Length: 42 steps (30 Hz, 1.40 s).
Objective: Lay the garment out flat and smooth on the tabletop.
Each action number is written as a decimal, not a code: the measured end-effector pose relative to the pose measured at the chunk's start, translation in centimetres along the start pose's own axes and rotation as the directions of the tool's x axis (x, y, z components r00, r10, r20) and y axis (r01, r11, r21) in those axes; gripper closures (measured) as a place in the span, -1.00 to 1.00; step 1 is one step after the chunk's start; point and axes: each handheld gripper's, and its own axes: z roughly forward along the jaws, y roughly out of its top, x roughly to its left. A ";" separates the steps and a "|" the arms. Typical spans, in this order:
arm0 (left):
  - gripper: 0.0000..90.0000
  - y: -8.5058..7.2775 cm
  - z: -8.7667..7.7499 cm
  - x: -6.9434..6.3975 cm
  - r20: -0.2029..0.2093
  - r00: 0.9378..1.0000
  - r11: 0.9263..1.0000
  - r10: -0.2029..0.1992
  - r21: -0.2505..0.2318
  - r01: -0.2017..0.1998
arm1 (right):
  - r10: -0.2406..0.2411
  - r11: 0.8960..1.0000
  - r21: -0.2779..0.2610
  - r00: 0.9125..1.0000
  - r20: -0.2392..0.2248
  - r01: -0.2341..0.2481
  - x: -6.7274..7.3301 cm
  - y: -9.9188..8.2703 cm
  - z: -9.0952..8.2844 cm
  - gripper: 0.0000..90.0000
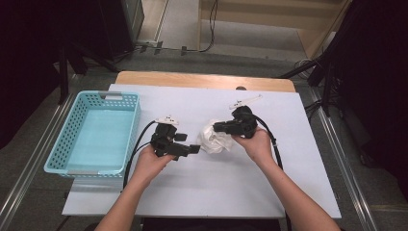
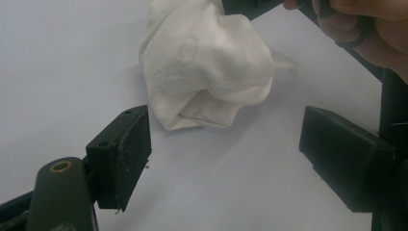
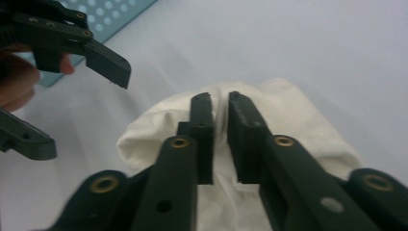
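White cloth [image 1: 213, 138], crumpled into a soft lump, on the white table [image 1: 269, 187] between the two grippers.

The cloth is plain white and thin, bunched into a rounded heap with folds and creases; in the left gripper view [image 2: 207, 67] its lower edge shows tucked layers and one loose corner sticks out at the side. It lies near the middle of the table, well apart from the light blue basket [image 1: 72, 139] at the left edge. The right gripper [image 3: 220, 103] sits over the top of the lump with its jaws narrow, a slim gap between them and a ridge of fabric rising into that gap; whether the pads press on it cannot be told. The left gripper [image 2: 226, 144] rests just beside the cloth, jaws spread wide with bare table between them, not touching it.
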 end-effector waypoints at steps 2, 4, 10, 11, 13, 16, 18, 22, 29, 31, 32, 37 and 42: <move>-0.58 0.0 -0.1 0.0 -0.006 1.000 1.000 -0.006 -0.004 0.006 | -0.024 0.999 -0.042 1.000 0.014 0.025 0.2 0.4 -0.6 0.32; -0.58 -0.1 -0.1 0.1 -0.007 1.000 1.000 -0.006 -0.004 0.006 | -0.053 0.996 -0.071 0.998 0.032 0.056 0.4 0.6 -1.4 0.22; -0.58 -0.1 -0.1 0.2 -0.013 1.000 1.000 -0.012 -0.009 0.012 | -0.046 0.995 -0.088 0.998 0.038 0.049 0.1 0.4 -2.8 0.11; -0.58 -0.1 -0.2 0.2 -0.013 1.000 1.000 -0.013 -0.008 0.013 | -0.049 0.995 -0.085 0.998 0.045 0.052 -0.1 0.2 -3.0 0.11; -0.58 -0.1 -0.2 0.2 -0.015 1.000 1.000 -0.014 -0.007 0.013 | -0.047 0.995 -0.087 0.997 0.054 0.051 -0.3 0.0 -3.2 0.08; -0.58 -0.1 -0.2 0.2 -0.019 1.000 1.000 -0.011 -0.004 0.011 | -0.036 0.995 -0.090 0.997 0.063 0.042 -0.7 -0.5 -3.5 0.04; -0.58 -0.1 -0.2 0.3 -0.016 1.000 1.000 -0.015 -0.007 0.015 | -0.027 0.995 -0.089 0.998 0.063 0.033 -0.9 -0.9 -3.5 0.03; -0.58 -0.2 -0.3 0.3 -0.019 1.000 1.000 -0.019 -0.008 0.018 | -0.020 0.996 -0.085 0.997 0.073 0.027 -1.2 -1.5 -3.5 -0.04; -0.58 -0.2 -0.3 0.3 -0.023 1.000 1.000 -0.016 -0.007 0.016 | 0.004 0.997 -0.080 0.998 0.061 0.001 -1.8 -3.1 -3.3 -0.07; -0.58 -0.2 -0.3 0.3 -0.023 1.000 1.000 -0.017 -0.007 0.017 | 0.005 0.998 -0.070 0.998 0.059 -0.001 -1.8 -3.5 -3.1 -0.08; -0.58 -0.2 -0.3 0.4 -0.021 1.000 1.000 -0.019 -0.008 0.019 | 0.005 0.998 -0.070 0.998 0.059 -0.001 -1.8 -3.5 -3.1 -0.08; -0.58 -0.1 -0.5 0.5 -0.001 1.000 0.999 -0.031 -0.012 0.031 | -0.005 0.999 -0.045 0.999 0.045 0.007 -1.4 -4.1 -2.1 -0.12; -0.58 -0.1 -0.7 0.4 -0.006 1.000 1.000 -0.023 -0.008 0.023 | -0.028 0.999 -0.018 0.999 0.030 0.029 -0.7 -4.3 -0.8 -0.20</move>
